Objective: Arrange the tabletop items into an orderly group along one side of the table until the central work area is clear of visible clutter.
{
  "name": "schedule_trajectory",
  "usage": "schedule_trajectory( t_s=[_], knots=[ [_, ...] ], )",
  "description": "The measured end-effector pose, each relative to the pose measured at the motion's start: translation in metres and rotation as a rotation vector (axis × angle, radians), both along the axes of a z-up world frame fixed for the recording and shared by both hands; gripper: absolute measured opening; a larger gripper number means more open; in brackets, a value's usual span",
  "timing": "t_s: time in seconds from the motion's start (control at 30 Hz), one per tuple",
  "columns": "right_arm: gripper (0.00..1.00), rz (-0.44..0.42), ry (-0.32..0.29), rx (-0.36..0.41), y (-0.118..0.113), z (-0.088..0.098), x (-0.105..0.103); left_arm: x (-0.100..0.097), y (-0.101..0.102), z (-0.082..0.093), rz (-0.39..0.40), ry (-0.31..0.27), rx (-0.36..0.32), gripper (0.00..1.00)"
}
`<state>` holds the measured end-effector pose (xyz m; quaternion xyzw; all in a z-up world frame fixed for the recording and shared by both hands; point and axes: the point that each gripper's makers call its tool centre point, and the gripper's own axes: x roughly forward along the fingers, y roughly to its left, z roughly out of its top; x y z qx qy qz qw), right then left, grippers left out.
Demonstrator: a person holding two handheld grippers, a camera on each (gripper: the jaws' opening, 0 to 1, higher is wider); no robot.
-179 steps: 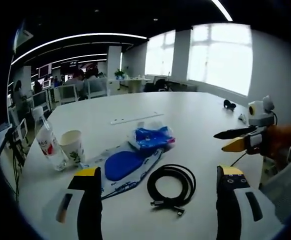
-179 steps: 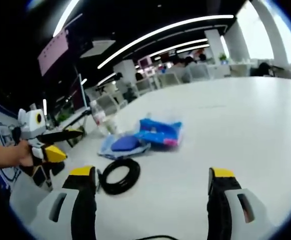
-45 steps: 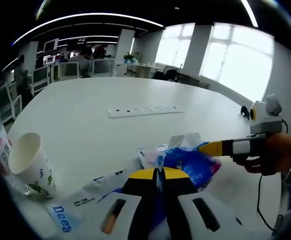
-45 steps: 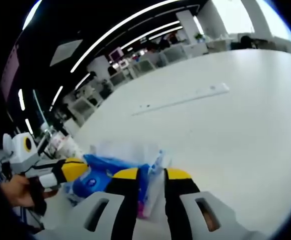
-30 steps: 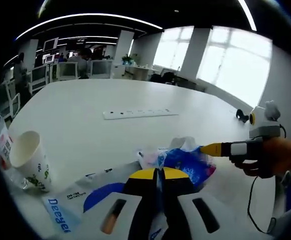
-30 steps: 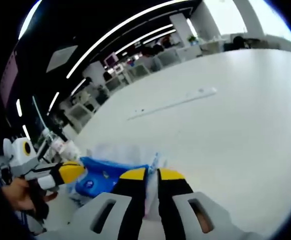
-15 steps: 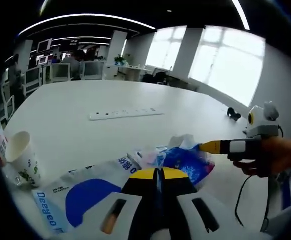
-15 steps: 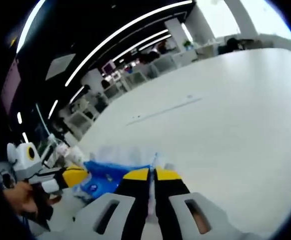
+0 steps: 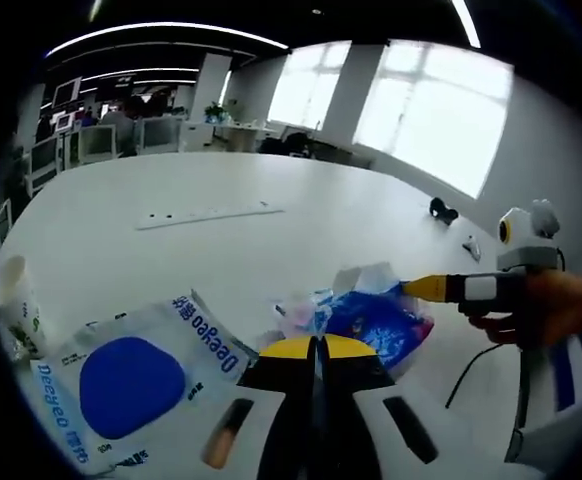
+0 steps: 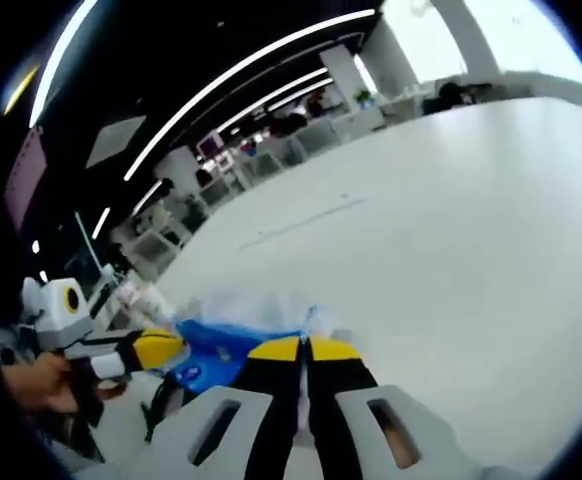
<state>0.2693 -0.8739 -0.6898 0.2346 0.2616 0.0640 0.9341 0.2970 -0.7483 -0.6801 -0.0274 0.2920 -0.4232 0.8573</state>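
Table [image 9: 221, 190]: white, broad and bare across its middle and far side; things crowd the near edge.
White bag [image 9: 131, 365]: flat, blue oval printed on it, lying at the near left edge; contents not visible.
Blue bag [image 9: 381, 322]: crumpled, clear plastic bunched at its top, near the table's near edge; held from both sides.
Left gripper [image 9: 316, 345]: jaws pressed together on the blue bag's near side.
Right gripper [image 10: 303, 347]: jaws closed on the blue bag's edge.
Power strip [image 9: 209, 213]: long, white, lying mid-table, well apart.
Cup [image 9: 11, 290]: at the left edge, beside the white bag; inside hidden.
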Motion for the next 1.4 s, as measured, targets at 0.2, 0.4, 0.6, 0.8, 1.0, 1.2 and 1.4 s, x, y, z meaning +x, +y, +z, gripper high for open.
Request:
schedule_trajectory(
  t_s=[0.2, 0.4, 0.6, 0.8, 1.0, 1.2, 1.4],
  knots=[
    [0.0, -0.05, 0.029, 0.007, -0.016, -0.011, -0.031, -0.024, -0.017, -0.009, -0.053, 0.017, 0.018, 0.01],
    [0.0, -0.081, 0.062, 0.013, -0.023, -0.023, -0.051, -0.043, -0.025, -0.026, -0.109, 0.023, 0.063, 0.02],
    [0.0, -0.082, 0.081, 0.01, -0.023, -0.028, -0.054, -0.052, -0.024, -0.033, -0.118, 0.025, 0.096, 0.04],
    [0.04, -0.081, 0.08, -0.001, -0.025, -0.03, -0.055, -0.058, -0.019, -0.034, -0.126, 0.04, 0.101, 0.11],
    [0.13, -0.08, 0.096, -0.012, -0.024, -0.033, -0.06, -0.056, -0.003, -0.029, -0.071, 0.051, 0.078, 0.15],
    [0.26, -0.112, 0.049, -0.03, -0.031, -0.023, -0.061, -0.059, 0.019, -0.031, -0.013, 0.073, 0.072, 0.19],
    [0.29, -0.13, 0.026, -0.041, -0.036, -0.014, -0.061, -0.059, 0.039, -0.03, 0.054, 0.093, 0.041, 0.23]
  ],
)
